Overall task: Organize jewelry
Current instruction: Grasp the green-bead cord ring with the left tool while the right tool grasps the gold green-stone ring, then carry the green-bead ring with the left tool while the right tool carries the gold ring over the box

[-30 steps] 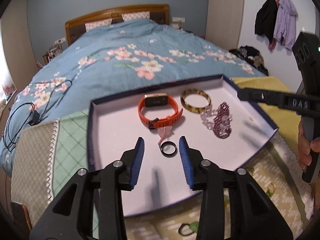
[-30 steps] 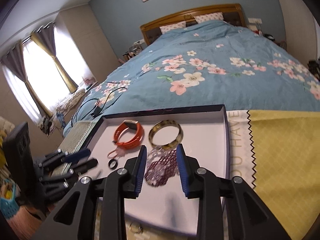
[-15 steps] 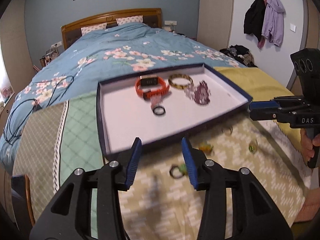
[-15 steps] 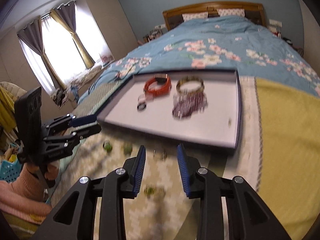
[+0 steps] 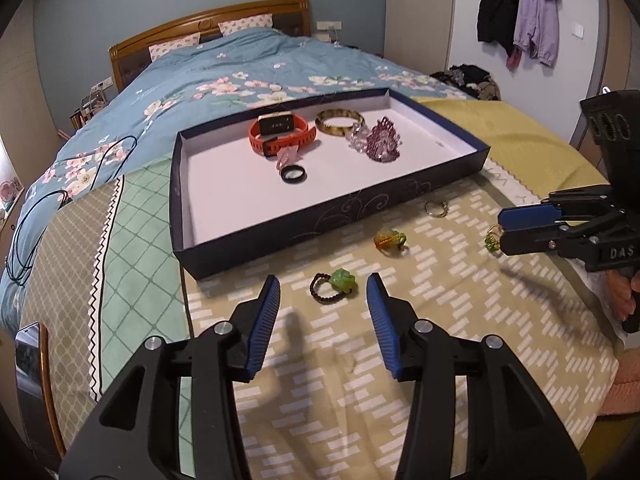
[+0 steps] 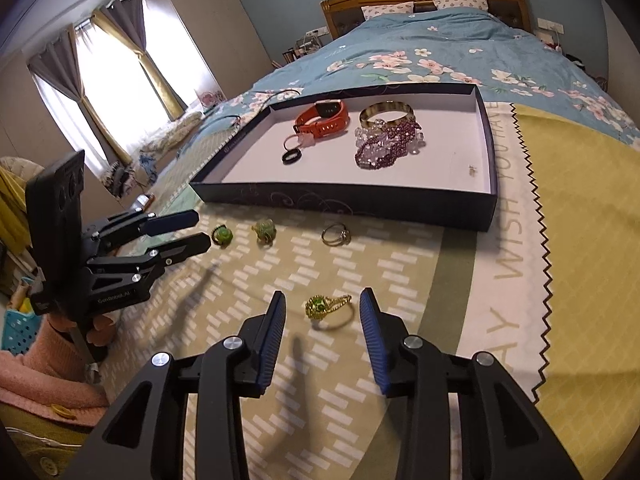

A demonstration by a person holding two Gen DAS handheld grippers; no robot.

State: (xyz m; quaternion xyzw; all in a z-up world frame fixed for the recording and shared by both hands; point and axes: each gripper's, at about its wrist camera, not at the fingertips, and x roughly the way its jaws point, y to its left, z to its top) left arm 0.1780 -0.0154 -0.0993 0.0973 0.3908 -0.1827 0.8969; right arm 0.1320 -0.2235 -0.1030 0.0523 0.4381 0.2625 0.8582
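Both grippers have pulled back out of the tray and now hang over the patterned cloth (image 5: 460, 300) in front of it, each lined up on a loose ring. Left gripper (image 5: 323, 296) first: fingers spread wide, nothing between the pads, and just ahead of the tips, centred in the gap, lies the black beaded ring with the green stone (image 5: 333, 287). A second ago those same fingers framed the black ring (image 5: 294, 175) inside the box; that ring stays behind on the white floor, so that drop looks finished and the next pick is set up. Right gripper (image 6: 323, 312): also wide open and empty, with the gold ring with the green gem (image 6: 328, 309) lying between the fingertips, touching neither pad as far as I can tell.

Further out, beyond the left fingers and to their right, sits the amber-and-green ring (image 5: 390, 239), then the plain wire ring (image 5: 435, 208) close against the tray wall. Past those, the dark blue tray (image 5: 320, 220) already holds the orange watch band (image 5: 280, 136), the tortoiseshell bangle (image 5: 339, 121) and the purple bead bracelets (image 5: 382, 144), clustered toward its far side.

So my read: four rings wait outside, two are targeted now, and closing gently on such small, low pieces is the tricky bit
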